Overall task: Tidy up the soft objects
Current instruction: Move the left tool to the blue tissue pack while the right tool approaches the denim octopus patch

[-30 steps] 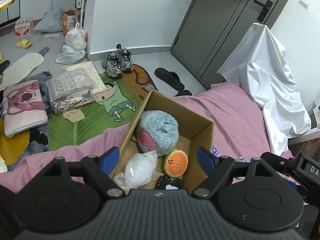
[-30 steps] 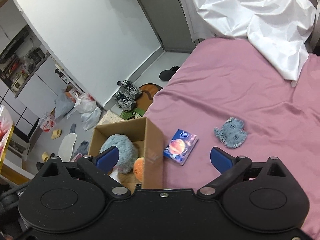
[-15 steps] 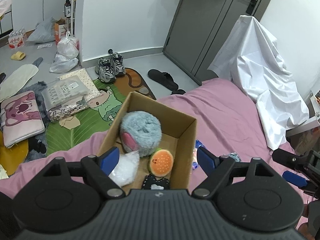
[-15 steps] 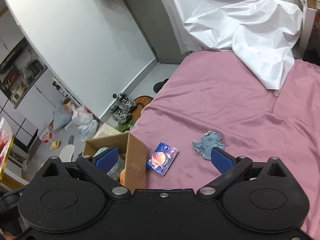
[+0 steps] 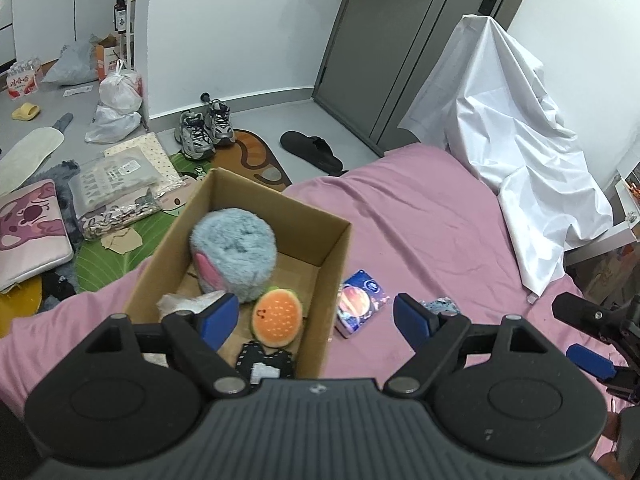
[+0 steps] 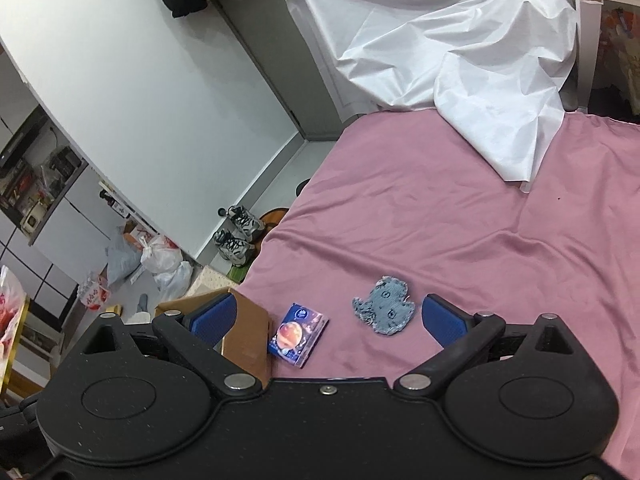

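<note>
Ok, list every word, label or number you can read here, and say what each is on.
None can be read with confidence.
Blue packet on the bed: round logo with print, too blurred.
Drink pack on the floor: red characters, too small.
Floor box: orange print, blurred.
Clear bag: white label, too small.
Spray bottle: label unreadable.

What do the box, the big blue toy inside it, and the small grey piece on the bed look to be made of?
Box: plain brown cardboard, matt, with raw cut edges. Blue toy: long fuzzy plush, probably synthetic fur, with a smoother pink patch. Grey piece: flat knitted or terry-like cloth with a ragged outline; the exact weave is too small to tell.
</note>
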